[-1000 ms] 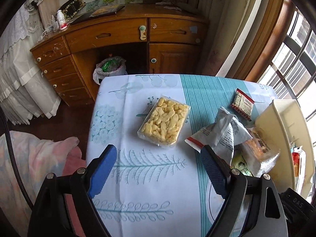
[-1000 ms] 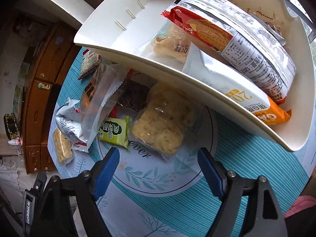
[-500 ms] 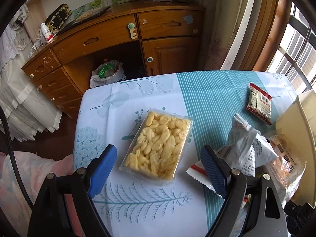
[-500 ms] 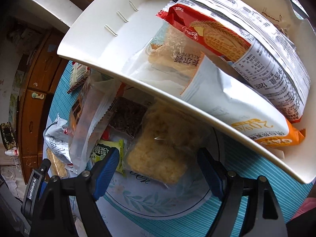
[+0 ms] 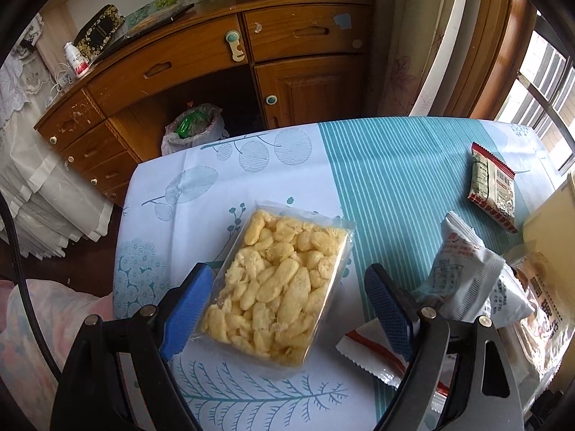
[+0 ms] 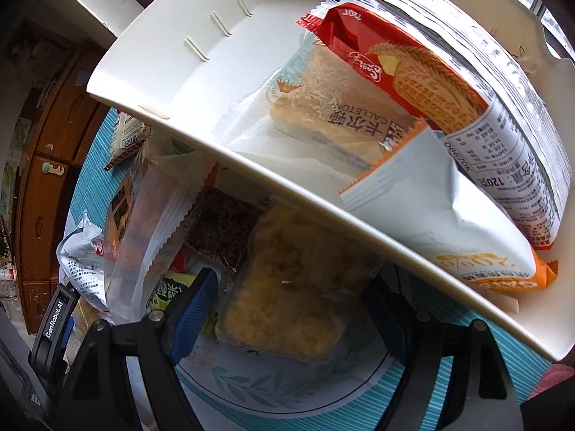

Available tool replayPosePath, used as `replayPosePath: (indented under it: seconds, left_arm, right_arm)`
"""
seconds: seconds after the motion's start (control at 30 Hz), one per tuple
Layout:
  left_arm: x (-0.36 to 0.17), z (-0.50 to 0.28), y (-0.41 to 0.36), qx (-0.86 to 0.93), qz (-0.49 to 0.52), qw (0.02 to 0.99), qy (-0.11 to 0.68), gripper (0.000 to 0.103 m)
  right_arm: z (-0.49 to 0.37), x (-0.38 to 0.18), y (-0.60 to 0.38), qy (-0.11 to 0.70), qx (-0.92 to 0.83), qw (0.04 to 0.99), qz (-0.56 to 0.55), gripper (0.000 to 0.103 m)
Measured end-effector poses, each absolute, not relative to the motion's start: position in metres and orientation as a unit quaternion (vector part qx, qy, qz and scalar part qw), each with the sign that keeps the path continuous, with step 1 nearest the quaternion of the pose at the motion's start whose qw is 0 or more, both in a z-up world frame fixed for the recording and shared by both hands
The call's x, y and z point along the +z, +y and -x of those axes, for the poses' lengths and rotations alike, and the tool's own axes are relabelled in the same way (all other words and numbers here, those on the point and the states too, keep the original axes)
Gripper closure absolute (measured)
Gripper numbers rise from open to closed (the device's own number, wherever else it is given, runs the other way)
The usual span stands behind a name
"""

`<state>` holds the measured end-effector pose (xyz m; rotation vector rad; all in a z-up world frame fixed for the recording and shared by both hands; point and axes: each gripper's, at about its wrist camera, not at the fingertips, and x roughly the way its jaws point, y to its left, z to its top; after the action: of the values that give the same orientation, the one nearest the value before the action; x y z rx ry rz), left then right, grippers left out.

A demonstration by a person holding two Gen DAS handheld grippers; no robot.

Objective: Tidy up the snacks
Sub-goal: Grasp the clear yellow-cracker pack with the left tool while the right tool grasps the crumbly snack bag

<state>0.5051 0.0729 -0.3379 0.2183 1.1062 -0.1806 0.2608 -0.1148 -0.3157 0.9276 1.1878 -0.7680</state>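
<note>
Hovering over the tablecloth [image 5: 377, 165], the left gripper [image 5: 287, 305] has its blue pads spread wide on either side of a clear pack of pale yellow puffed snacks [image 5: 276, 283], which lies flat on the white part of the cloth; the left pad sits just beside the pack's near left edge and the right pad stands apart from it, so nothing is pinched. To the right lie a crumpled silver-white wrapper [image 5: 463, 276] and, farther off on the teal stripes, a small red-edged packet [image 5: 492, 186]. A wooden desk [image 5: 215, 61] stands beyond the table

The right gripper [image 6: 287, 309] is likewise spread, its pads either side of a clear bag holding a crumbly yellow cake [image 6: 287, 305] that rests on a round plate [image 6: 273, 395] with a dark brown square snack [image 6: 226, 230] and a green packet [image 6: 165, 291]. Above and right, a white tray [image 6: 201, 82] holds a red biscuit pack [image 6: 413, 75], an orange-and-white pouch [image 6: 442, 226] and a clear-wrapped cake [image 6: 334, 111]
</note>
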Motion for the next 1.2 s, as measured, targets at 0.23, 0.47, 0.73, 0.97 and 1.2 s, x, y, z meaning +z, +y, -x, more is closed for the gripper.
replayPosePath:
  seconds: [0.23, 0.47, 0.73, 0.97, 1.2]
  left_arm:
    - [-0.342, -0.51, 0.076, -0.086, -0.09, 0.846, 0.519, 0.024]
    - [-0.344, -0.51, 0.079, -0.083, -0.091, 0.847, 0.516, 0.036]
    - [-0.336, -0.494, 0.08, -0.089, -0.1, 0.846, 0.517, 0.039]
    - [-0.318, -0.465, 0.095, -0.095, -0.088, 0.85, 0.51, 0.039]
    - [-0.295, -0.427, 0.123, -0.085, -0.068, 0.851, 0.513, 0.039]
  right_arm:
    - [-0.274, -0.317, -0.104, 0.541, -0.347, 0.668, -0.374, 0.021]
    - [-0.286, -0.317, -0.094, 0.536, -0.327, 0.68, -0.378, 0.041]
    - [-0.284, -0.311, -0.091, 0.535, -0.331, 0.677, -0.381, 0.044]
    - [-0.281, -0.31, -0.073, 0.536, -0.319, 0.682, -0.382, 0.044]
    - [-0.268, -0.302, -0.042, 0.539, -0.29, 0.696, -0.376, 0.044]
